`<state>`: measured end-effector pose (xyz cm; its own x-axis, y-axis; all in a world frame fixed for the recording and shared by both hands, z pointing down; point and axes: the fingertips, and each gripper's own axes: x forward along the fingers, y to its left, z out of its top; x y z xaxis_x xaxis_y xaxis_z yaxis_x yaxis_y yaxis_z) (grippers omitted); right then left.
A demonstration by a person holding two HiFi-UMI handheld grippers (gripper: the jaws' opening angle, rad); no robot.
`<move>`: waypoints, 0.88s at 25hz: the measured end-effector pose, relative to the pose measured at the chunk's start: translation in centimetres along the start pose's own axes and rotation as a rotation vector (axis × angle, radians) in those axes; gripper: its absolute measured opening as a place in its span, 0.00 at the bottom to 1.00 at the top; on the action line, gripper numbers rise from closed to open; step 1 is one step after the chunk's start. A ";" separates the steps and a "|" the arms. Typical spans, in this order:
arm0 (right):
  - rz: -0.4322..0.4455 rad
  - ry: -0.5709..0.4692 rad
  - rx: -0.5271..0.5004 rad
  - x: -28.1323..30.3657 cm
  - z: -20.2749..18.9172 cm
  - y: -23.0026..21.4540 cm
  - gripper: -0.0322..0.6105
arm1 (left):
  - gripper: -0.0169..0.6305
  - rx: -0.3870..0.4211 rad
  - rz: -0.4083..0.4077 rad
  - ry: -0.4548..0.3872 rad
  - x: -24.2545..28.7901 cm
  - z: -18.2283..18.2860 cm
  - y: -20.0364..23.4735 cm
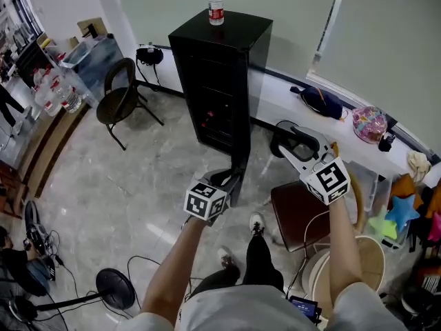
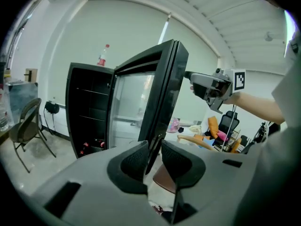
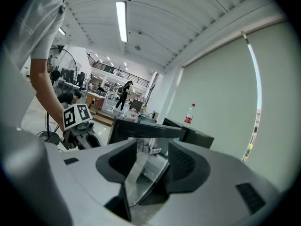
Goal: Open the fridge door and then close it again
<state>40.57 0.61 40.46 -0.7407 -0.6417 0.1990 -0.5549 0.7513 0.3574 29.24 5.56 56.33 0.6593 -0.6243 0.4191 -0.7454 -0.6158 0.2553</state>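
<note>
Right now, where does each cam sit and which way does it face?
Head view: on the person's head, looking steeply down at the open black fridge; both forearms, legs, shoes, left claw and right claw show.
Left gripper view: on the left claw, looking along its jaws, closed on the fridge door's edge; the right forearm shows.
Right gripper view: on the right claw, jaws apart and empty, facing the door's glass; the left arm shows.
Shared: all three see the water bottle on the fridge.
</note>
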 end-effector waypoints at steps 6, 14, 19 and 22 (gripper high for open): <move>-0.059 0.015 0.034 -3.4 -1.0 -0.7 0.37 | 0.16 0.088 -0.104 0.045 3.3 0.4 -4.0; -0.106 -0.104 0.187 -7.2 0.3 -2.8 0.40 | 0.17 0.178 -0.119 -0.013 3.9 5.0 -4.8; -0.184 -0.122 0.198 -8.5 2.2 -4.8 0.40 | 0.19 0.254 -0.016 -0.153 -0.7 12.0 -2.4; -0.229 -0.116 0.168 -9.0 3.7 -5.1 0.40 | 0.23 0.264 0.057 -0.261 -5.5 16.5 -0.6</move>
<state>48.67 3.11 33.41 -0.6222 -0.7826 0.0213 -0.7601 0.6104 0.2229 27.68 1.43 39.54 0.6456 -0.7419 0.1809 -0.7531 -0.6578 -0.0099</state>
